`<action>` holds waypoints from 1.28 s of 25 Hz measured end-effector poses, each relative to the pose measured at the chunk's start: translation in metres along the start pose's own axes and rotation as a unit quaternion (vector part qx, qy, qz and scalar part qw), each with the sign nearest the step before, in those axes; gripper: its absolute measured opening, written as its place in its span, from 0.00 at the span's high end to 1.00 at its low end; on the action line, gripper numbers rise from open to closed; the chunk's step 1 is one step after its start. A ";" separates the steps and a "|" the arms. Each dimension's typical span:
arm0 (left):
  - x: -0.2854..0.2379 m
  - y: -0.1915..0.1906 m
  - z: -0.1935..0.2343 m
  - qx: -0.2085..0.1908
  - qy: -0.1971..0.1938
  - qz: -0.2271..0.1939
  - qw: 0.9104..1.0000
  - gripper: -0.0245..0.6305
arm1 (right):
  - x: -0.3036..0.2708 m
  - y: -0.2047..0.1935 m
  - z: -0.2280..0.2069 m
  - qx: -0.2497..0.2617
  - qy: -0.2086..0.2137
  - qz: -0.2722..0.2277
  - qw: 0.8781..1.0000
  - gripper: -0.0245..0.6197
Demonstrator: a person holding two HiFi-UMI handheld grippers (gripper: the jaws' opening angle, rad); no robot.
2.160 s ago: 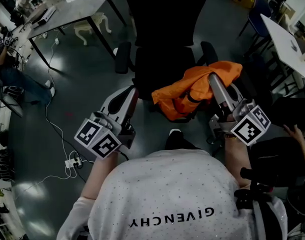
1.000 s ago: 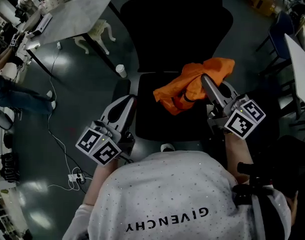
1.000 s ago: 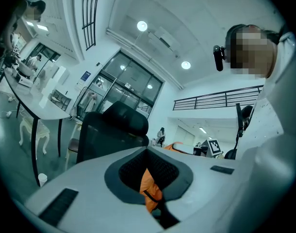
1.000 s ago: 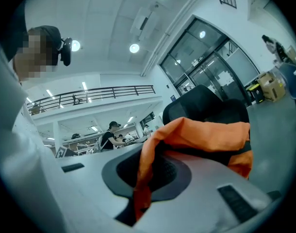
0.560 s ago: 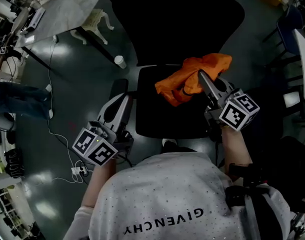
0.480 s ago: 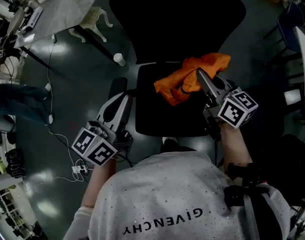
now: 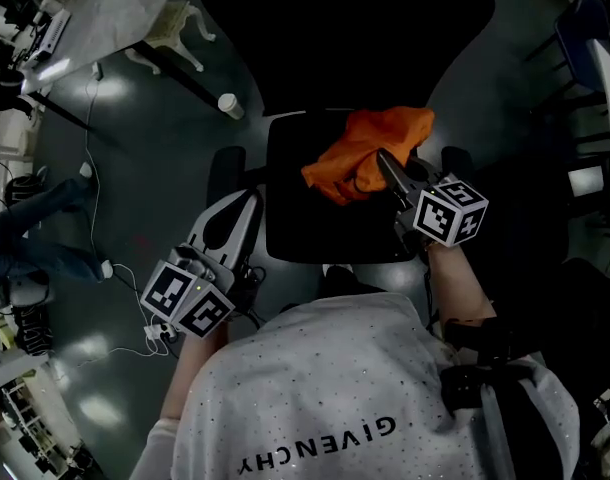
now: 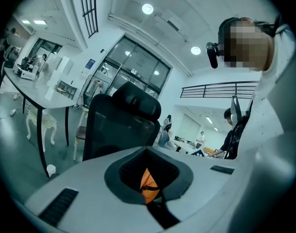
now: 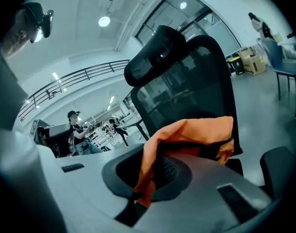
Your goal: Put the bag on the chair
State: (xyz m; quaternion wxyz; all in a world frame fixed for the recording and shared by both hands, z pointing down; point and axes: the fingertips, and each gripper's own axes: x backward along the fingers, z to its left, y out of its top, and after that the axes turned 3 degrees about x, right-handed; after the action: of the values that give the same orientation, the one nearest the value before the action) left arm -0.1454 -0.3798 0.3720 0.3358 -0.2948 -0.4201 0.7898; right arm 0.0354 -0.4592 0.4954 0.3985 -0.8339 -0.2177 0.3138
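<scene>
An orange bag (image 7: pixel 370 148) with black straps hangs over the right rear part of the black office chair's seat (image 7: pixel 310 208); whether it touches the seat I cannot tell. My right gripper (image 7: pixel 385 165) is shut on the bag, with orange fabric (image 9: pixel 187 135) draped over its jaws and pinched in their seam. The chair back and headrest (image 9: pixel 187 81) stand just behind. My left gripper (image 7: pixel 247 206) is shut and holds nothing, low beside the chair's left armrest (image 7: pixel 225 173). In the left gripper view the bag (image 8: pixel 149 183) shows through the hollow between the jaws.
A white table (image 7: pixel 115 8) stands at the far left, with a paper cup (image 7: pixel 226 105) on the floor by it. Cables and a power strip (image 7: pixel 150 338) lie on the floor at left. A person's legs (image 7: pixel 35 228) are at the left edge.
My right gripper has carried the bag forward, from before the seat's front edge to over its right rear part. The left gripper has stayed beside the chair's left side.
</scene>
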 end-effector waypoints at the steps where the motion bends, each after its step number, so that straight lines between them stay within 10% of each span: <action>1: 0.002 0.001 0.001 0.001 0.003 -0.001 1.000 0.96 | 0.000 -0.004 -0.003 -0.002 -0.004 0.006 1.000 0.95; 32: 0.021 -0.011 -0.014 0.010 0.013 -0.007 1.000 0.96 | 0.019 -0.106 -0.053 -0.151 -0.060 0.090 0.983 0.94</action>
State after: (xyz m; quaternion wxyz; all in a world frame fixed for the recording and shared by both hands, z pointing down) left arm -0.1448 -0.3529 0.3708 0.3501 -0.2989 -0.4096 0.7876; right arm 0.0739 -0.4136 0.5993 0.2245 -0.8802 -0.2102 0.3614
